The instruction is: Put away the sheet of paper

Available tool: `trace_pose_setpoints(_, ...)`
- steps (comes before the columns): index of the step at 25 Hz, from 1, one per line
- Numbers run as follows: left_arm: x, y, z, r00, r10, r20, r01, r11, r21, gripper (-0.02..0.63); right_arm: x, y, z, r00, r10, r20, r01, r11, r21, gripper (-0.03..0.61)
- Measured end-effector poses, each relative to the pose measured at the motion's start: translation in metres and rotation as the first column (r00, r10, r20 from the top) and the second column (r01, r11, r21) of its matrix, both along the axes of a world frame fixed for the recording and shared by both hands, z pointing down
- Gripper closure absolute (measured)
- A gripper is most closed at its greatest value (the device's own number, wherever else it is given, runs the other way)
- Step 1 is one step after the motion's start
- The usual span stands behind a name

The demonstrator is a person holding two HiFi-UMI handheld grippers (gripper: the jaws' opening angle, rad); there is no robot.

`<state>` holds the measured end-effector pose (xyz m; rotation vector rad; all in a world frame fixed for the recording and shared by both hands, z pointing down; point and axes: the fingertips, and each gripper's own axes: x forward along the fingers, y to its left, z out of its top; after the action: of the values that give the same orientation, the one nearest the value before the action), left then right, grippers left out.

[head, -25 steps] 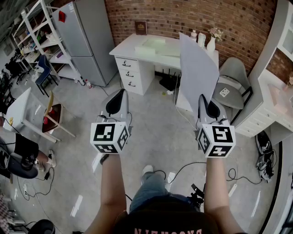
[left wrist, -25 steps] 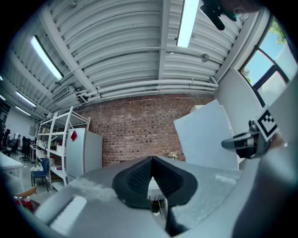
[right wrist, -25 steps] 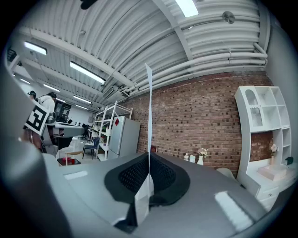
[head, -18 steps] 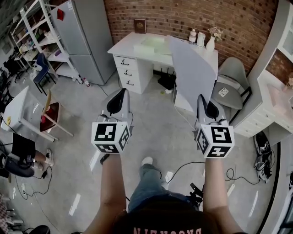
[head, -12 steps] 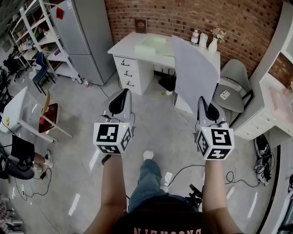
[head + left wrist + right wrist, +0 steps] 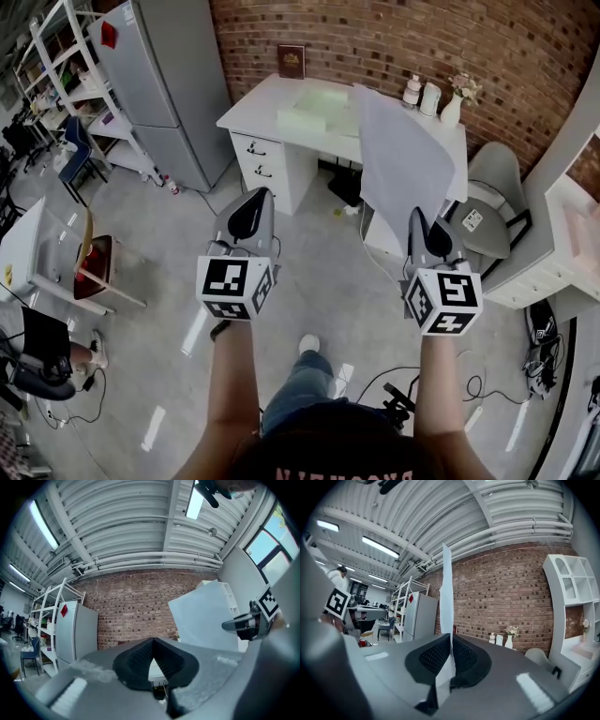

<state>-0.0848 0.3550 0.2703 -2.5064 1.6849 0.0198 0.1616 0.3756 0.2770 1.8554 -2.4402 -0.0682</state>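
The sheet is plain, pale grey-white. The left gripper and right gripper are grey with black mesh-patterned pads, and each carries a cube of black-and-white square markers. The wall is red-brown brick with pale mortar lines. The desk is white, and the pad on it is pale green. The fridge is silver-grey with a red tag. The floor is grey.
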Motion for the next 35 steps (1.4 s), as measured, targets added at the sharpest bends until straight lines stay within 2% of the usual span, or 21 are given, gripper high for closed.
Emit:
trace_pose_setpoints(12,-0.029,-0.165,0.0,0.998,0.059,0.003,-0.059,0.998,-0.003,0.621,-0.032,-0.155,-0.005,0.999,0.053,0.002,-0.053,0.999,0.008,0.577)
trace_pose_setpoints(25,-0.051,-0.256,0.015,0.999,0.041,-0.006,-0.041,0.999,-0.029,0.621,-0.038,-0.251,0.006,0.998,0.068,-0.001,-0.068,0.998,-0.015,0.577)
trace_pose_setpoints(35,-0.037,-0.355,0.03,0.999,0.042,-0.002,-0.042,0.998,-0.05,0.621,-0.029,-0.353,0.018,0.998,0.054,0.012,-0.054,0.998,-0.025,0.577)
